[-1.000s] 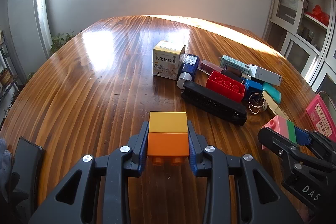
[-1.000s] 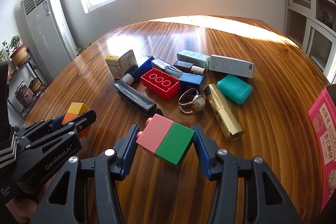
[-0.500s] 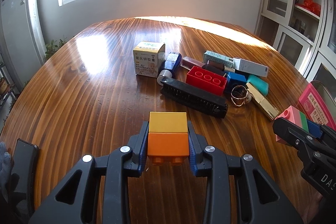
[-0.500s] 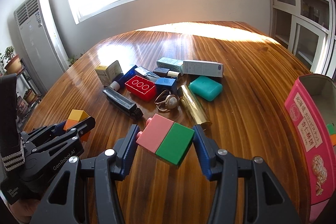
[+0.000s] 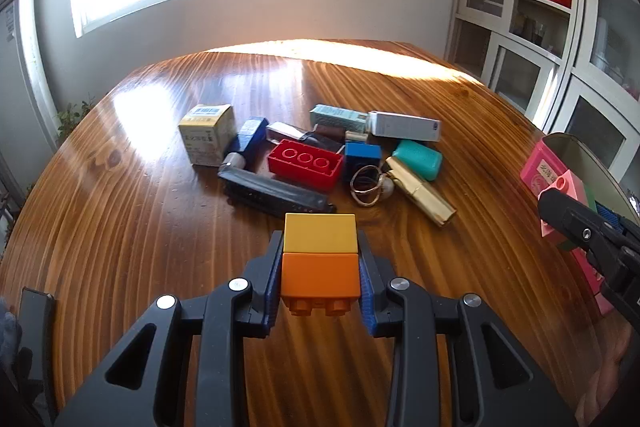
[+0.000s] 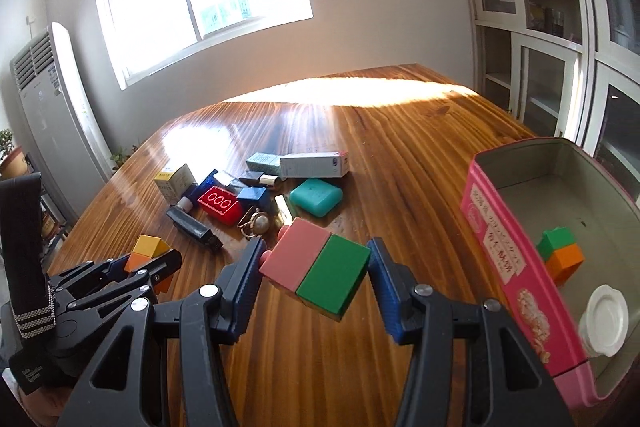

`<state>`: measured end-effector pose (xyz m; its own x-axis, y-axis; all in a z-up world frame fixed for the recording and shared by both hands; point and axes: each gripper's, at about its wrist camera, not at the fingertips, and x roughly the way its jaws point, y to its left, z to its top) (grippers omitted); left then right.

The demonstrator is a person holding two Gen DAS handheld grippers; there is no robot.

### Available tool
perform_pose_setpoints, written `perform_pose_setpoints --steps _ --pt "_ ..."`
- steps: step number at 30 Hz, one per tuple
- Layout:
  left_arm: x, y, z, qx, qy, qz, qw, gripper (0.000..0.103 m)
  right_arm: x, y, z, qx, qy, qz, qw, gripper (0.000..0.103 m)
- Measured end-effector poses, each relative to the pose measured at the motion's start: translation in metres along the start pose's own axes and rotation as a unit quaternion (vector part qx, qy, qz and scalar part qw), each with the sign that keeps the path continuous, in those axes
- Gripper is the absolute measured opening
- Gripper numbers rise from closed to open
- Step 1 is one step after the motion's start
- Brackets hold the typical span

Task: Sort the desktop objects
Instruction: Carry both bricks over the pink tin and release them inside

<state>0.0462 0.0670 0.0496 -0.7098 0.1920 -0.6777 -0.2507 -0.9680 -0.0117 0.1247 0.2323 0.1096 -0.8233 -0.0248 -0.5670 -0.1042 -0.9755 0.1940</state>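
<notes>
My left gripper (image 5: 320, 267) is shut on a yellow-and-orange brick pair (image 5: 320, 259), held above the wooden table (image 5: 120, 227). My right gripper (image 6: 316, 271) is shut on a pink-and-green brick pair (image 6: 314, 273), held above the table just left of the pink tin box (image 6: 500, 251). The box holds a green-and-orange brick pair (image 6: 560, 255) and a white lid (image 6: 604, 319). The right gripper also shows at the right edge of the left wrist view (image 5: 568, 215). The left gripper shows at the lower left of the right wrist view (image 6: 148, 263).
A cluster lies mid-table: red brick (image 5: 306, 163), blue brick (image 5: 362, 155), black bar (image 5: 276, 191), gold tube (image 5: 422, 191), teal case (image 5: 418, 159), ring (image 5: 368, 181), yellow box (image 5: 208, 139), white box (image 5: 404, 126). Cabinets (image 5: 560, 27) stand at the right.
Both grippers have swung right with their bricks. The pink box has come into full view beside the right gripper, and the cluster has shifted left in both views.
</notes>
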Motion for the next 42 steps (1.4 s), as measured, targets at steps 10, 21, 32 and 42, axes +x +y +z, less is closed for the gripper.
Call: perform_pose_setpoints --steps 10,21,32,42 --pt "-0.009 -0.076 0.018 0.061 -0.009 -0.058 0.9964 0.035 -0.045 -0.074 0.006 0.064 -0.057 -0.058 0.995 0.056" --pt "-0.017 -0.167 0.033 0.118 -0.008 -0.152 0.9812 0.035 -0.076 -0.154 -0.001 0.132 -0.091 -0.124 0.979 0.056" --pt "-0.015 -0.237 0.037 0.163 -0.007 -0.224 0.9608 0.035 -0.078 -0.189 -0.01 0.16 -0.084 -0.149 0.972 0.056" --pt "-0.003 -0.263 0.035 0.175 0.017 -0.259 0.9496 0.045 -0.076 -0.21 -0.015 0.188 -0.076 -0.161 0.966 0.061"
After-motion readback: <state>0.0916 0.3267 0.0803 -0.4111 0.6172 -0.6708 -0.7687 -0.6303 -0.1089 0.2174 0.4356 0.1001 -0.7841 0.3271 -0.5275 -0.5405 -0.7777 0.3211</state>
